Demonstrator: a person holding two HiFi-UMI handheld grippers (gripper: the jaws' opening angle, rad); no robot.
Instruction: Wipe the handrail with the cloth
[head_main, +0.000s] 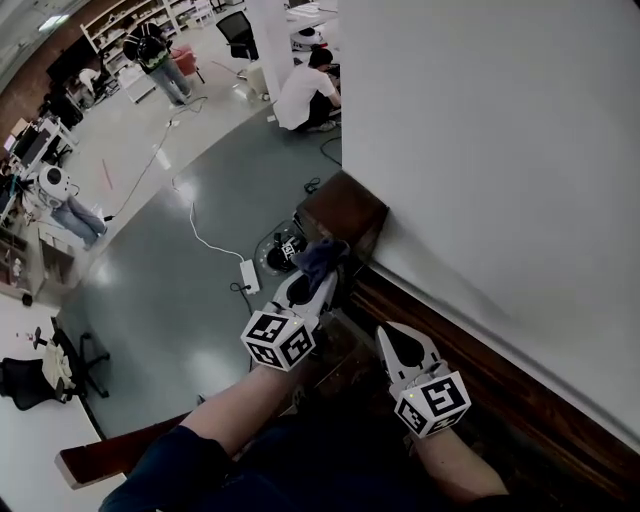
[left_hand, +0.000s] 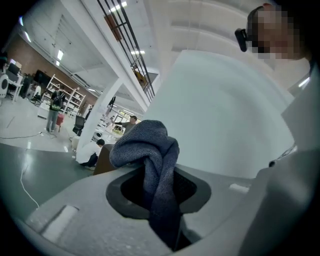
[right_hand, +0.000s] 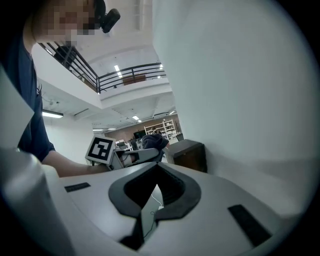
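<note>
The dark wooden handrail (head_main: 500, 390) runs along the foot of the white wall and ends in a square brown post cap (head_main: 345, 210). My left gripper (head_main: 312, 275) is shut on a dark blue cloth (head_main: 322, 254), held just in front of that cap above the rail's upper end. In the left gripper view the cloth (left_hand: 145, 145) bulges out above the jaws and hangs down between them (left_hand: 160, 200). My right gripper (head_main: 392, 335) hovers over the rail a little behind the left one, jaws closed with nothing between them (right_hand: 155, 210). The right gripper view shows the left gripper (right_hand: 145, 155), the cloth (right_hand: 154, 141) and the post cap (right_hand: 187, 152).
A white wall (head_main: 480, 150) rises right beside the rail. Far below lies a grey floor with a white cable and power strip (head_main: 248, 275) and a round machine (head_main: 280, 250). A person crouches (head_main: 305, 95) further off. Another wooden rail (head_main: 100, 460) crosses at lower left.
</note>
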